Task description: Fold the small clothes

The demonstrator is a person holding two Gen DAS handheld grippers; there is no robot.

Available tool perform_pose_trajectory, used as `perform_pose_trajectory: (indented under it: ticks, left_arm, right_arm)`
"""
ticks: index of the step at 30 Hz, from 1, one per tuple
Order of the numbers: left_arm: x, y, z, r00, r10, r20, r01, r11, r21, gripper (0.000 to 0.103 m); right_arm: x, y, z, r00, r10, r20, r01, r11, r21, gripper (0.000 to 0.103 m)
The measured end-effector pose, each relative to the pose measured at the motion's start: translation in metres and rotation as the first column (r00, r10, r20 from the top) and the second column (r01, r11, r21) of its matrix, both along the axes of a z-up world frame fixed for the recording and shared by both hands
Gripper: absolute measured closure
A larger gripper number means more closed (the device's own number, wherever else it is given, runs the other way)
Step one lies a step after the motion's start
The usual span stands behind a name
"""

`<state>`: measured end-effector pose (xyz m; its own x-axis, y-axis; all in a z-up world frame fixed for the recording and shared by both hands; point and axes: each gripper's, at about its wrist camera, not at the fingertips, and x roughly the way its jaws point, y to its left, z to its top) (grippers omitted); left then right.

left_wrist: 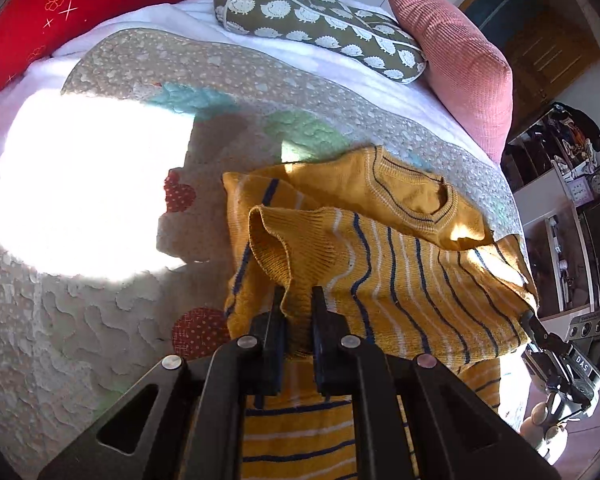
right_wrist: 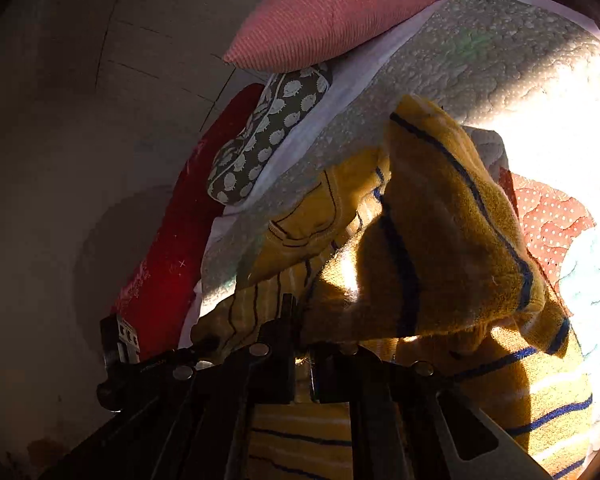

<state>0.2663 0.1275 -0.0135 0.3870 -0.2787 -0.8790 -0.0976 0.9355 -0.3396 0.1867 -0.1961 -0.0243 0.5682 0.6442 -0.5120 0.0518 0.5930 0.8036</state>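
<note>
A small yellow knit sweater (left_wrist: pixel 400 264) with navy and white stripes lies on a quilted grey mat (left_wrist: pixel 100 320) on the bed. Its lower part is lifted and folded toward the round collar (left_wrist: pixel 436 196). My left gripper (left_wrist: pixel 298 300) is shut on the sweater's ribbed hem at one corner. My right gripper (right_wrist: pixel 302 320) is shut on the other hem corner of the sweater (right_wrist: pixel 440 240), which drapes over its fingers. The right gripper also shows in the left wrist view (left_wrist: pixel 530 320), at the sweater's right edge.
A pink ribbed cushion (left_wrist: pixel 456 56), a hedgehog-print bolster (left_wrist: pixel 320 20) and a red pillow (left_wrist: pixel 60 4) lie along the far side of the bed. A bright sun patch (left_wrist: pixel 88 184) covers the mat's left. Shelves (left_wrist: pixel 564 184) stand past the bed's right edge.
</note>
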Motion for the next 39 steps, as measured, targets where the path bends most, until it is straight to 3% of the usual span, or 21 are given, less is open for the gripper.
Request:
perform_pose_trajectory:
  ticks: [4, 7, 10, 13, 15, 18, 20, 22, 25, 26, 27, 28, 29, 31, 32, 34, 37, 39]
  left_arm:
    - [0.003, 0.003, -0.032, 0.998, -0.003, -0.068, 0.005, 1.000, 0.028, 0.092]
    - [-0.004, 0.003, -0.024, 0.999, -0.016, -0.033, 0.016, 1.000, 0.007, 0.084]
    - [-0.015, 0.010, -0.011, 1.000, -0.026, -0.010, 0.026, 0.999, -0.036, 0.057]
    - [-0.034, 0.018, 0.004, 0.999, -0.026, 0.035, 0.026, 1.000, -0.007, 0.054]
    - [-0.050, 0.024, 0.015, 0.998, 0.006, 0.069, -0.008, 0.999, 0.033, 0.054]
    - [-0.066, 0.019, 0.029, 0.993, 0.003, 0.115, -0.008, 0.999, 0.044, 0.054]
    - [-0.068, 0.007, 0.037, 0.989, -0.028, 0.144, 0.024, 0.999, 0.032, 0.054]
    - [-0.062, -0.015, 0.039, 0.985, -0.078, 0.153, 0.074, 0.997, 0.031, 0.052]
    - [-0.042, -0.045, 0.024, 0.985, -0.114, 0.130, 0.112, 0.994, 0.019, 0.052]
    - [-0.036, -0.050, 0.014, 0.988, -0.113, 0.108, 0.112, 0.994, 0.010, 0.052]
    - [-0.030, -0.052, 0.004, 0.991, -0.105, 0.084, 0.106, 0.994, 0.003, 0.052]
    - [-0.026, -0.054, -0.006, 0.993, -0.098, 0.062, 0.098, 0.995, 0.002, 0.052]
    - [-0.023, -0.053, -0.016, 0.995, -0.092, 0.042, 0.091, 0.996, 0.007, 0.052]
    - [-0.020, -0.051, -0.032, 0.995, -0.094, 0.022, 0.094, 0.996, 0.000, 0.052]
    - [-0.021, -0.050, -0.034, 0.994, -0.104, 0.034, 0.105, 0.995, -0.002, 0.052]
    - [-0.023, -0.049, -0.033, 0.991, -0.124, 0.046, 0.125, 0.992, -0.003, 0.052]
    - [-0.028, -0.035, -0.028, 0.993, -0.107, 0.041, 0.109, 0.993, -0.046, 0.052]
    - [-0.038, -0.022, -0.025, 0.995, -0.094, 0.029, 0.096, 0.993, -0.066, 0.052]
  right_arm:
    - [-0.008, 0.006, -0.041, 0.994, -0.007, -0.108, 0.002, 0.999, -0.045, 0.093]
    - [-0.029, -0.017, -0.050, 0.992, -0.056, -0.116, 0.047, 0.995, -0.083, 0.091]
    - [-0.052, -0.049, -0.034, 0.989, -0.109, -0.096, 0.097, 0.988, -0.123, 0.078]
    - [-0.065, -0.074, 0.003, 0.990, -0.138, -0.011, 0.132, 0.967, -0.219, 0.073]
    - [-0.061, -0.083, 0.023, 0.986, -0.160, 0.036, 0.164, 0.942, -0.293, 0.062]
    - [-0.035, -0.080, 0.037, 0.987, -0.150, 0.061, 0.161, 0.918, -0.362, 0.063]
    - [-0.013, -0.066, 0.040, 0.994, -0.088, 0.066, 0.106, 0.930, -0.353, 0.063]
    - [0.007, -0.046, 0.038, 0.998, -0.023, 0.064, 0.040, 0.958, -0.285, 0.063]
    - [0.042, -0.024, 0.009, 0.998, 0.051, -0.038, -0.057, 0.982, -0.180, 0.063]
    - [0.053, -0.021, -0.003, 0.995, 0.058, -0.079, -0.073, 0.976, -0.207, 0.066]
    - [0.060, -0.023, -0.014, 0.992, 0.015, -0.123, -0.053, 0.948, -0.314, 0.069]
    - [0.065, -0.031, -0.024, 0.985, -0.056, -0.164, -0.020, 0.904, -0.428, 0.078]
    - [0.069, -0.042, -0.034, 0.976, -0.106, -0.188, 0.010, 0.892, -0.451, 0.103]
    - [0.066, -0.073, -0.047, 0.965, -0.169, -0.203, 0.096, 0.941, -0.326, 0.103]
    - [0.065, -0.081, -0.050, 0.960, -0.184, -0.210, 0.116, 0.947, -0.299, 0.103]
    - [0.064, -0.084, -0.046, 0.959, -0.199, -0.201, 0.115, 0.924, -0.366, 0.103]
    - [0.053, -0.086, -0.034, 0.964, -0.201, -0.172, 0.122, 0.916, -0.382, 0.103]
    - [0.034, -0.082, -0.017, 0.969, -0.219, -0.117, 0.145, 0.882, -0.449, 0.103]
